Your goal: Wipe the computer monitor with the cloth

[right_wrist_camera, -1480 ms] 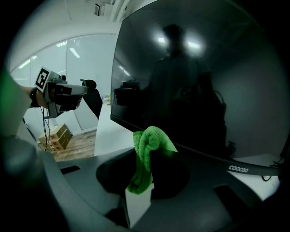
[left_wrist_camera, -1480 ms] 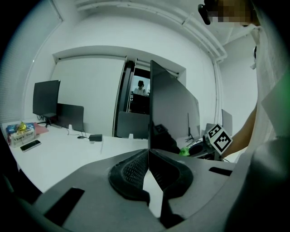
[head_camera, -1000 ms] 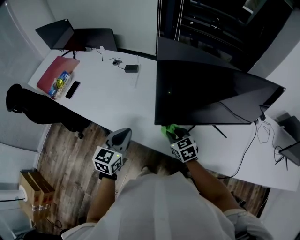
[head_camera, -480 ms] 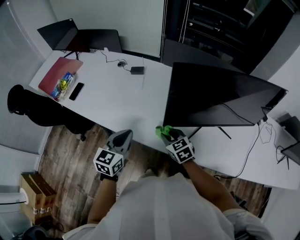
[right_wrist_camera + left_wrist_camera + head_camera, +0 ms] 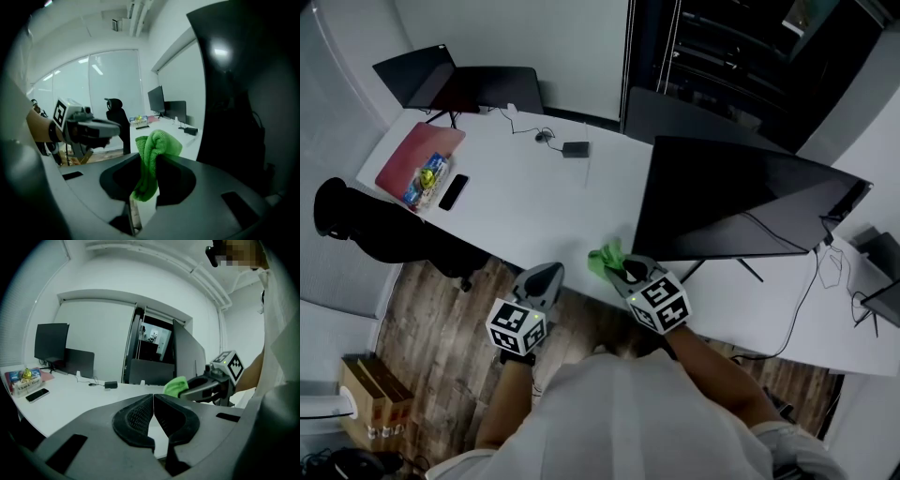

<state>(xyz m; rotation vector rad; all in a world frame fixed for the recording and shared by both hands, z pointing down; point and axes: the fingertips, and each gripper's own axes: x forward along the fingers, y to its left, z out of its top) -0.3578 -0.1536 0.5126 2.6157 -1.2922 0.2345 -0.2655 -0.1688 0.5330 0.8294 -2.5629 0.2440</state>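
Pinching a bunched green cloth [image 5: 154, 149] between its jaws, the right gripper [image 5: 623, 269] is clenched on the fabric, which bulges up above the jaw tips and hangs down a little below them. It is held over the near edge of the white desk [image 5: 525, 211], with the cloth just beside the lower left corner of the big dark monitor [image 5: 741, 202] – from here I cannot tell whether it touches the screen. The left gripper [image 5: 546, 274] hangs to the left of it, near the desk's edge and above the wooden floor [image 5: 431, 309], with its jaws pressed together and nothing between them. Further along the desk lie a phone [image 5: 450, 191] and a red folder [image 5: 412, 155] – both well apart from the cloth.
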